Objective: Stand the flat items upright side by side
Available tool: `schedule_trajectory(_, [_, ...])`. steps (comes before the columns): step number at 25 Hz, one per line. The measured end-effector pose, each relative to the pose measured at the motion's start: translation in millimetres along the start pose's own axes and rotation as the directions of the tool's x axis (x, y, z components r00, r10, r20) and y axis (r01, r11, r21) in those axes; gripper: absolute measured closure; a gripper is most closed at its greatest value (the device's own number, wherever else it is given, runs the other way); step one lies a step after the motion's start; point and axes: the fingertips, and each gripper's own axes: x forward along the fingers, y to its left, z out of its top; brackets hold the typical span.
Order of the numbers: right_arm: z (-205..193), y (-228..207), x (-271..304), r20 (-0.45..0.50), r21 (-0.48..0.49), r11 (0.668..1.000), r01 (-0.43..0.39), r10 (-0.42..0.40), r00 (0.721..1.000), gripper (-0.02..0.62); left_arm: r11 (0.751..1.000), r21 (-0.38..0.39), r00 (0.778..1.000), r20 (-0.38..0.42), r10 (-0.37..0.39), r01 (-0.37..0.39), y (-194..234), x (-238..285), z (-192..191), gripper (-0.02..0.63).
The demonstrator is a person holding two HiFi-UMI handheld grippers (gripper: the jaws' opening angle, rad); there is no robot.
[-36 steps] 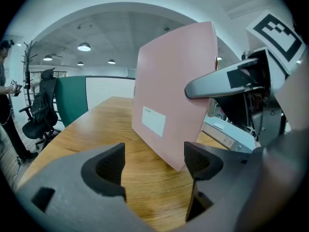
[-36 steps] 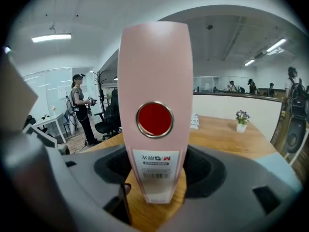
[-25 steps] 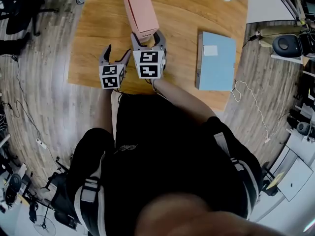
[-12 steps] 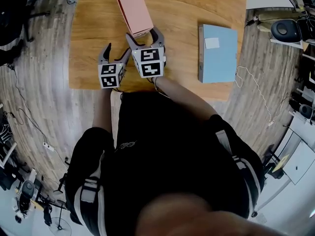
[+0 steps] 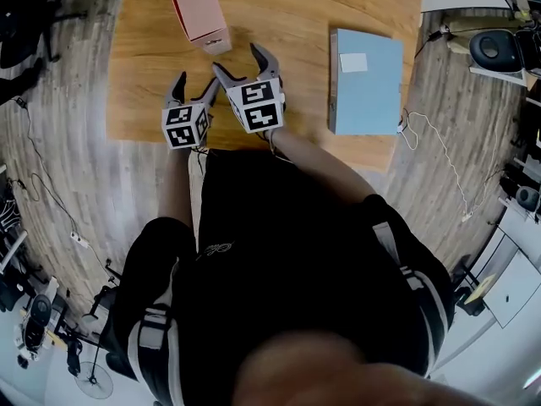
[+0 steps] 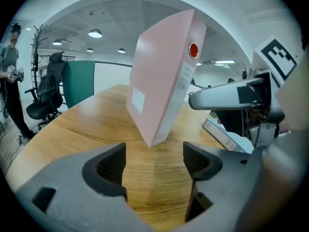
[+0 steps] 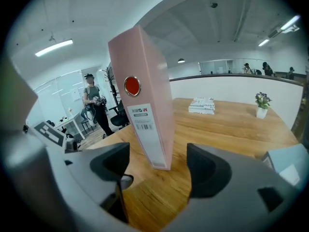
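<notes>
- The left gripper (image 5: 194, 87) hangs over the near edge of a wooden table (image 5: 296, 15). Its jaws are spread wide, and only bare tabletop shows between them.
- The right gripper (image 5: 238, 60) sits just beside the left one, on its right and a little further over the table. Its jaws have just been opening; they stand wide apart with nothing between them.
- A pink binder (image 5: 196, 11) stands upright on the table ahead of both grippers, touching neither. In the right gripper view its narrow spine, with a red ring hole and a white label, faces the jaws, slightly left of centre. In the left gripper view its broad pink face fills the space straight ahead, beyond the jaw tips.
- A blue binder (image 5: 366, 81) lies flat on the table, well off to the right gripper's right side, with a small white label on its upper face. No gripper touches it.
</notes>
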Motion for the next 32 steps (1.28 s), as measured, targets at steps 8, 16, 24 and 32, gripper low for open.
schedule_trajectory(8, [-28, -59, -55, -0.015, -0.005, 1.000, -0.002, 0.002, 1.000, 0.241, 0.999, -0.036, 1.000, 0.024, -0.002, 0.003, -69, 0, -5, 0.228])
schedule_trajectory(16, [-54, -135, -119, 0.015, 0.022, 0.999, 0.033, -0.033, 0.999, 0.249, 0.991, 0.010, 0.991, 0.014, -0.135, 0.134, -171, 30, 6, 0.227])
schedule_trajectory(24, [-85, -229, -190, 0.027, -0.107, 0.992, 0.068, -0.066, 0.997, 0.302, 0.926, 0.034, 0.926, -0.055, -0.374, 0.376, -290, 77, 19, 0.226])
schedule_trajectory(32, [-145, -350, -257, -0.080, -0.166, 0.968, 0.188, -0.203, 0.976, 0.284, 0.893, -0.052, 0.886, -0.108, -0.450, 0.447, -354, 126, 24, 0.225])
